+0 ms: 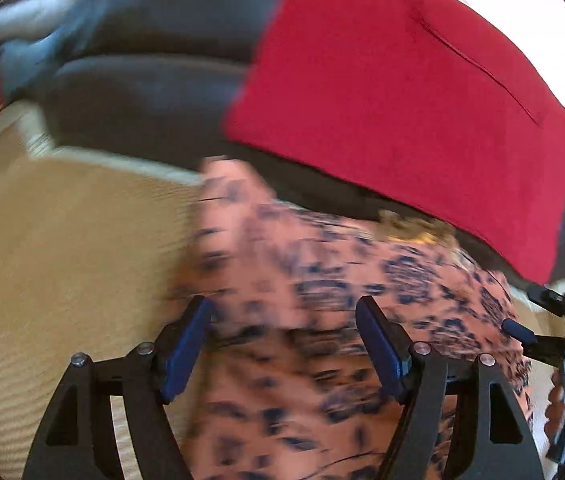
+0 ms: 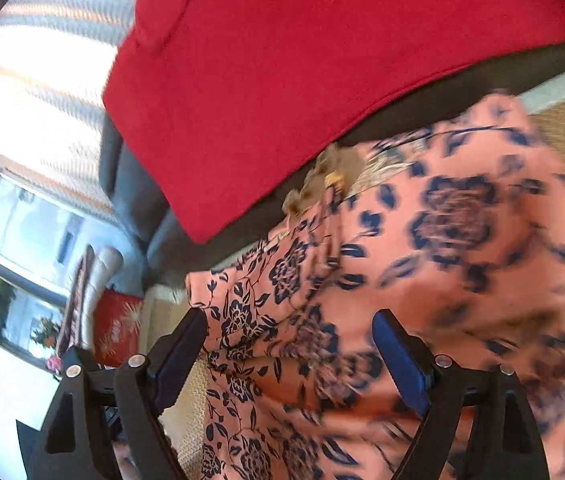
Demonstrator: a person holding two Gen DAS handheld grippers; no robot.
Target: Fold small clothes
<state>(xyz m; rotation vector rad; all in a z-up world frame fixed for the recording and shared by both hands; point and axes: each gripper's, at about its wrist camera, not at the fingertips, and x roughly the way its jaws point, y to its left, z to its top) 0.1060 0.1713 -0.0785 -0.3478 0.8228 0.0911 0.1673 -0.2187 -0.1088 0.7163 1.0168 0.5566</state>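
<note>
Floral garment (image 1: 322, 320) btwn L tongs (image 1: 282, 344), R tongs (image 2: 290, 356), both agape

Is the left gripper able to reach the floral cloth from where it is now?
Probably yes. The left gripper is open, and the floral cloth lies right ahead between its fingers, with nothing in between. The red cloth lies farther back and does not block the way.

garment (image 2: 442, 280): salmon-pink, navy floral | cloth (image 1: 402, 100): red | fingers (image 1: 186, 348): blue pads
</note>
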